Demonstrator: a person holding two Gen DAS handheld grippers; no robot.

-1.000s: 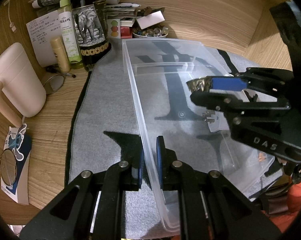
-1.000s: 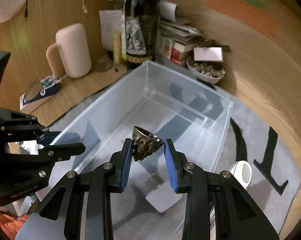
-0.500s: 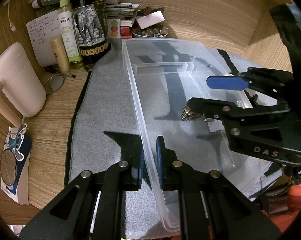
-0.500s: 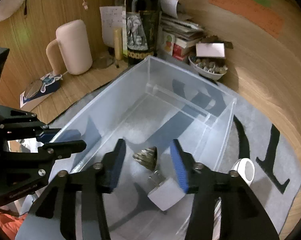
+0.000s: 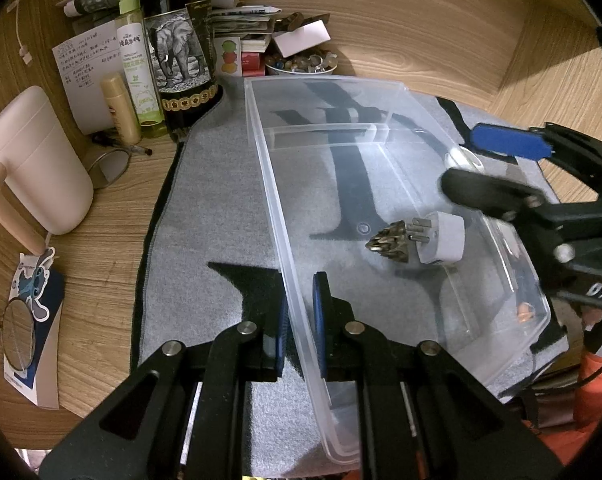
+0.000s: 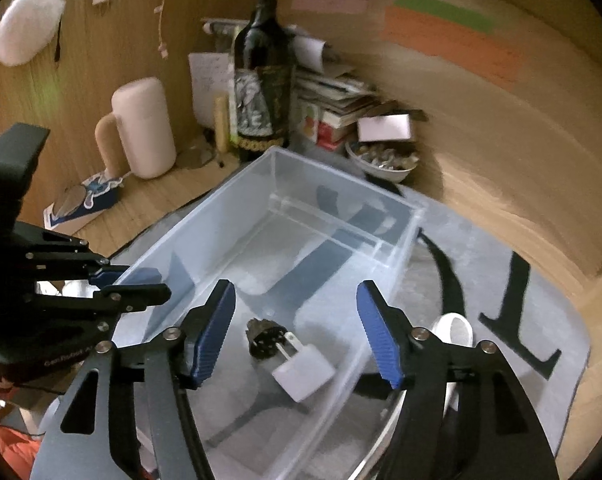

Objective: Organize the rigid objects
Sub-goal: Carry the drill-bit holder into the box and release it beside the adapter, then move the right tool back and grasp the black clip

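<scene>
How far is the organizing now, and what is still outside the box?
Done: the bronze cone piece and white plug adapter lie in the clear box. In hand: the left gripper clamps the box wall; the right gripper is open, empty. Left: a white ring outside on the mat.

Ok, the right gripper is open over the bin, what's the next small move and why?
Probably swing the right gripper out to the white ring lying on the grey mat just outside the clear bin. The bronze cone piece and white plug already lie inside, and the left gripper pinches the bin wall, steadying it.
</scene>
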